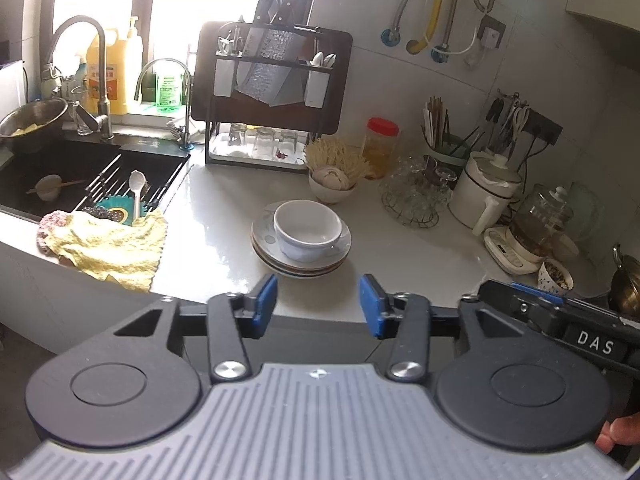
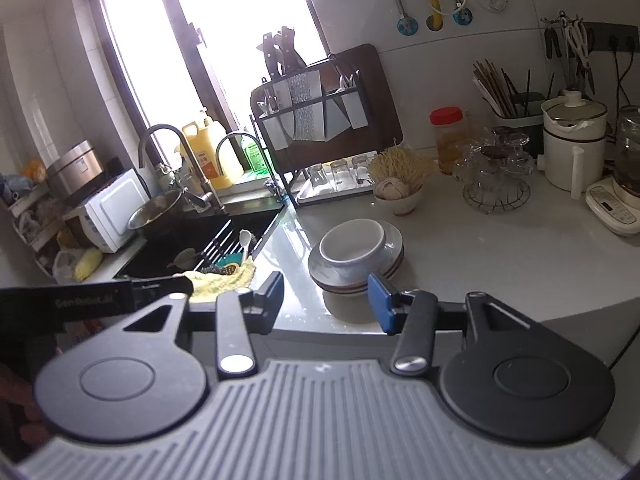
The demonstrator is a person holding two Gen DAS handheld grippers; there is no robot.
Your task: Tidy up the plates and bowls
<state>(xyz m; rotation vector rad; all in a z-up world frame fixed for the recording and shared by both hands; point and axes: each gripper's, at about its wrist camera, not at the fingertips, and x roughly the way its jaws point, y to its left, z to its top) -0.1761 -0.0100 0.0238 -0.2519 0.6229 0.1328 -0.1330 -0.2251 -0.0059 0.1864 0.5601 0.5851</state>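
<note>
1. Yellow cloth (image 1: 116, 246) lies at 9 o'clock of the stack, draped over the sink (image 1: 60, 168) edge; the sink drops away beyond it.
2. Left gripper (image 1: 318, 306): jaws partly open, nothing between the pads, short of the counter edge.
3. White bowl (image 1: 307, 229) sits upright on a stack of plates (image 1: 300, 266), mid-counter, at 12 o'clock of both tools.
4. Judgement: glazed ceramic, stiff, heavy as a stack, slippery, chips easily. Take the bowl by its rim wall; take plates at the overhanging lip.
5. Right gripper (image 2: 330, 300): jaws partly open, empty; one pad overlaps the plates in view, contact cannot be told.
6. Countertop (image 1: 420, 248) is bare at 3 o'clock of the stack; wire basket of glasses (image 1: 414, 196) at 2 o'clock is a hazard.
</note>
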